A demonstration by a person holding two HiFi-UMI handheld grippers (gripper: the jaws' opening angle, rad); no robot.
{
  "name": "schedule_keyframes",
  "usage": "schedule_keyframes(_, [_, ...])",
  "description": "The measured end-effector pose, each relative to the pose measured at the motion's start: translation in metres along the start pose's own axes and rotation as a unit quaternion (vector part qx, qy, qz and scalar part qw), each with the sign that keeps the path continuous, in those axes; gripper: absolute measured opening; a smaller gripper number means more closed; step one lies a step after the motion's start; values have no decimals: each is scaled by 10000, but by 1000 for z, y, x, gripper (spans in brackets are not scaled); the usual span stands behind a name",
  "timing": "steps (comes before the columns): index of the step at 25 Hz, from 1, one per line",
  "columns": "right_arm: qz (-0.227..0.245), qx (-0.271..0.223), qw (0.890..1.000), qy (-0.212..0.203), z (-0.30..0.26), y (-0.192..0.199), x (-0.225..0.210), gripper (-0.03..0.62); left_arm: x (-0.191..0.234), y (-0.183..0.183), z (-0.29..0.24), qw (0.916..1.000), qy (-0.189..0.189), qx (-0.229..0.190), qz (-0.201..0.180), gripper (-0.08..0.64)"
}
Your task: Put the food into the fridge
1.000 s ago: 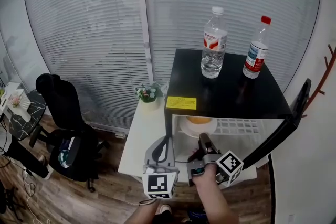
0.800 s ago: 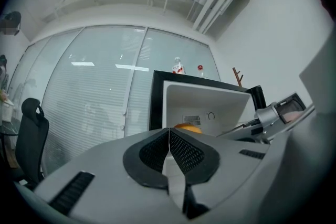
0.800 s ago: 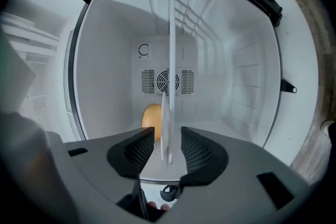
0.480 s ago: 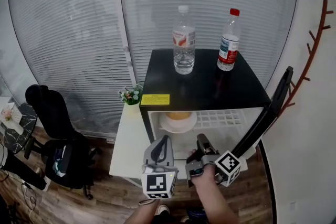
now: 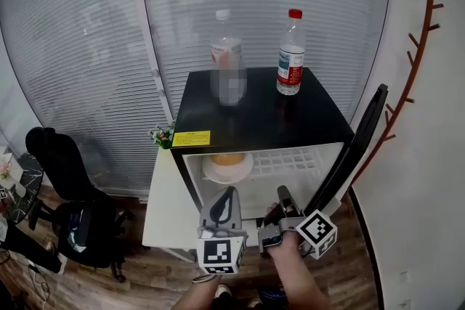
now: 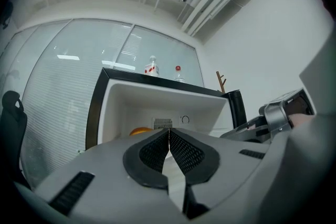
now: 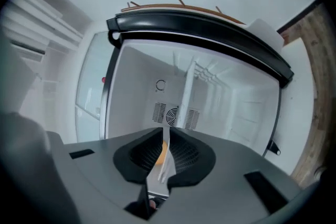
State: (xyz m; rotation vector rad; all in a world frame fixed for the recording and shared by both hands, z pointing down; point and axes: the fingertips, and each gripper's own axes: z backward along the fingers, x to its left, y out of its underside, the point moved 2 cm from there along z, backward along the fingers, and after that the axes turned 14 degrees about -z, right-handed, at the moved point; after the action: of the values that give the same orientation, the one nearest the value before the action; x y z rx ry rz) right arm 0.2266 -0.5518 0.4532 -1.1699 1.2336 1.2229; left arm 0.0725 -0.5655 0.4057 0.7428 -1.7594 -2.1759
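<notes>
The black mini fridge (image 5: pixel 254 112) stands with its door (image 5: pixel 350 149) swung open to the right. Inside, on the left of the upper wire shelf (image 5: pixel 298 160), a white plate (image 5: pixel 227 169) carries orange food (image 5: pixel 227 159). My left gripper (image 5: pixel 229 194) hangs in front of the opening with its pads shut together (image 6: pixel 168 131) and nothing in them. The orange food (image 6: pixel 137 131) shows just left of it. My right gripper (image 5: pixel 282 194) is beside it, jaws closing to a thin gap (image 7: pixel 165 131) with nothing between them. Through that gap I see the orange food (image 7: pixel 163 150) in the distance.
A clear bottle (image 5: pixel 228 76) and a red-capped bottle (image 5: pixel 290 54) stand on the fridge top. A white side table (image 5: pixel 163 207) with a small plant (image 5: pixel 161 136) adjoins the fridge's left side. A black office chair (image 5: pixel 65 178) is at far left, a wall coat rack (image 5: pixel 414 54) at right.
The head view has swung to the right, so the fridge sits further left in the picture. Both grippers stay low in front of the open fridge.
</notes>
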Motion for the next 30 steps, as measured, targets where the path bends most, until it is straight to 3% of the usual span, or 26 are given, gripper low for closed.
schedule_keyframes(2, [643,9,9978,-143,2,-1,12,44,0,-1,0,10000,-7,6,-13,28])
schedule_keyframes(4, [1497,-12,9884,-253,4,-2,24,38,0,-2,0,10000,-17,16,-27,28])
schedule_keyframes(6, [2478,28,9682,-348,7,2,36,35,1,-2,0,10000,-30,43,-42,28])
schedule_keyframes(7, [3036,66,9520,-390,9,6,42,35,2,-1,0,10000,-37,61,-48,28])
schedule_keyframes(9, [4302,75,9016,-439,12,15,56,35,3,-1,1,9999,-40,83,-58,28])
schedule_keyframes(12, [5969,-139,8008,-470,19,25,70,35,4,1,1,9999,-23,92,-84,28])
schedule_keyframes(13, [6307,-163,7744,-481,21,29,71,35,5,2,1,9999,-29,109,-89,28])
schedule_keyframes(14, [6521,-130,7564,-498,22,32,71,35,6,3,2,9999,-44,129,-90,28])
schedule_keyframes(15, [6637,-63,7462,-513,22,36,70,35,7,4,2,9998,-63,143,-90,28])
schedule_keyframes(20, [6796,20,7317,-524,21,41,65,34,8,6,2,9997,-122,157,-143,28])
schedule_keyframes(25, [6722,-40,7375,-646,17,44,66,34,9,7,2,9996,-122,160,-187,28])
schedule_keyframes(28, [6808,36,7302,-575,16,44,66,34,11,6,1,9996,-132,156,-210,28])
schedule_keyframes(30, [6791,-12,7312,-641,14,46,66,34,12,6,2,9995,-141,155,-218,28])
